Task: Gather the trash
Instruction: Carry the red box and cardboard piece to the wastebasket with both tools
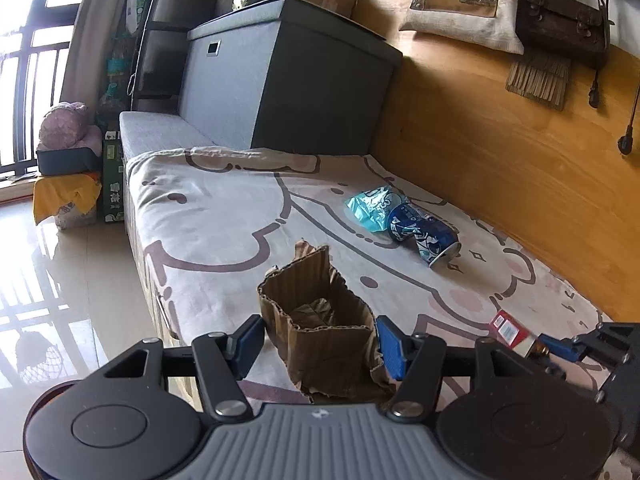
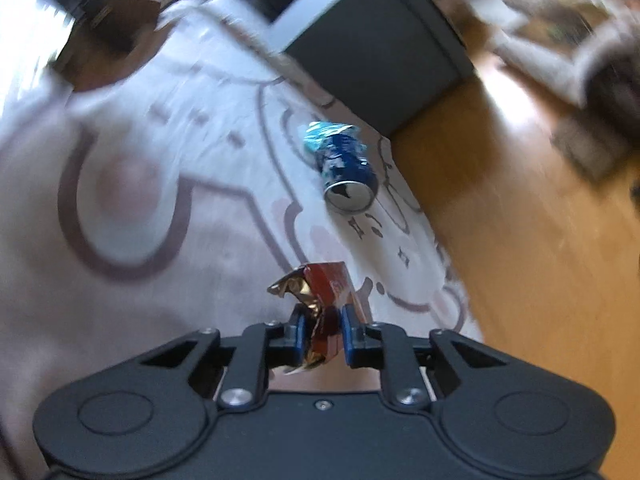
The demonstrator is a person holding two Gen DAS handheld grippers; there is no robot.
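Bed cover (image 1: 224,216) holds crushed blue can (image 1: 424,236), well ahead. Left gripper (image 1: 320,340), angled down, pinches torn cardboard box (image 1: 320,320). Right gripper (image 2: 322,334), angled down, clamps red foil packet (image 2: 326,296) tight.

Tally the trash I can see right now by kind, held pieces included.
Cardboard container, in the left gripper: 1
Red box with gold foil, in the right gripper: 1
Crushed blue can, on the bed cover: 1
Teal wrapper, touching the can: 1
Total: 4
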